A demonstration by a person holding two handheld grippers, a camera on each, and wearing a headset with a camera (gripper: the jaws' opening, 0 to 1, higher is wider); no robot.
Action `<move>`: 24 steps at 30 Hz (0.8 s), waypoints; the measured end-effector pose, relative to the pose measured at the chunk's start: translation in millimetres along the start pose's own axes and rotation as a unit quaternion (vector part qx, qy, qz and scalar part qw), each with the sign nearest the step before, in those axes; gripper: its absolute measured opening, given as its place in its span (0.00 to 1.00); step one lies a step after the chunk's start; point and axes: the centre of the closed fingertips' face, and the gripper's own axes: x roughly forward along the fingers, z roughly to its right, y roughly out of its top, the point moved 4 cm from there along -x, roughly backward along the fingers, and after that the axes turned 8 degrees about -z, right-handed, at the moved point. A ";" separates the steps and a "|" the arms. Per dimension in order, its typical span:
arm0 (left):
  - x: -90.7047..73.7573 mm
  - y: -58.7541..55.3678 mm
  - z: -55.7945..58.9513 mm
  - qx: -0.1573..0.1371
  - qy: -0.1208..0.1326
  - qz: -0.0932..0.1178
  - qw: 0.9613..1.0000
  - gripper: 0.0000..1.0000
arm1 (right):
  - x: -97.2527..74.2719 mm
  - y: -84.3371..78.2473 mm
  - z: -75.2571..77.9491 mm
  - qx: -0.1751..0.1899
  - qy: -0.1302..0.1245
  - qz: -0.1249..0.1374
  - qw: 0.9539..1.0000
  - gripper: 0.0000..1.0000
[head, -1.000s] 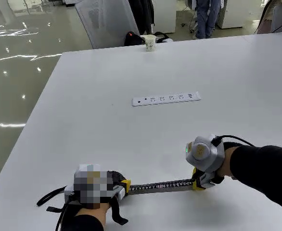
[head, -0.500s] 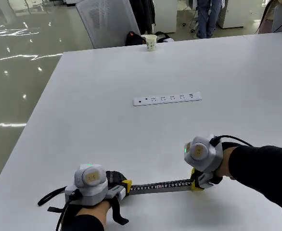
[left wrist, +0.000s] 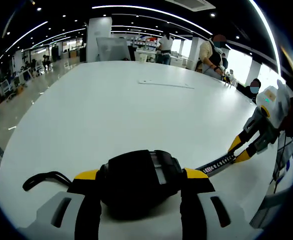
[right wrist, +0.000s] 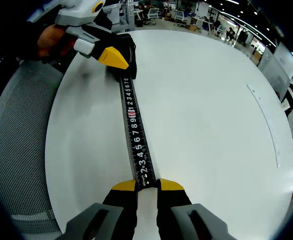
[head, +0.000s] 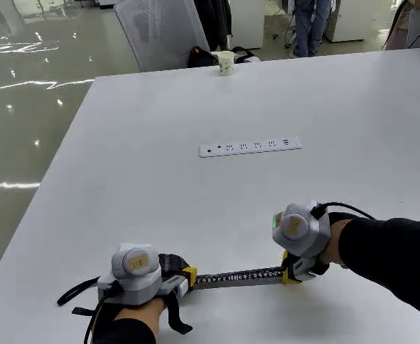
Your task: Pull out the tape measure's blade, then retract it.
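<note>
The left tool (left wrist: 141, 176) is clamped on the tape measure's case (head: 170, 265) and the right tool (right wrist: 147, 186) pinches the tip of the blade (right wrist: 135, 135), which is stretched along the table (head: 196, 201), so I'd judge the pull-out is underway and a steady, straight draw comes next.

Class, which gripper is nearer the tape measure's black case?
Left. The left gripper is clamped around the case; the right gripper pinches the blade at its free end, apart from the case.

On tape blade (right wrist: 135, 135), centre of right gripper view: white digits 2 to 9, 10 marked red, then 1 to 8 toward frame top.
</note>
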 end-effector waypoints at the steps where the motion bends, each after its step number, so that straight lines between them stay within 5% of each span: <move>1: 0.0 0.0 -0.1 0.000 0.000 0.000 1.000 0.59 | 0.0 0.6 -0.1 -0.002 0.000 0.000 1.000 0.11; 24: 2.6 2.0 -0.2 -0.003 -0.004 -0.002 1.000 0.60 | 1.0 7.9 0.0 -0.004 0.002 0.004 1.000 0.11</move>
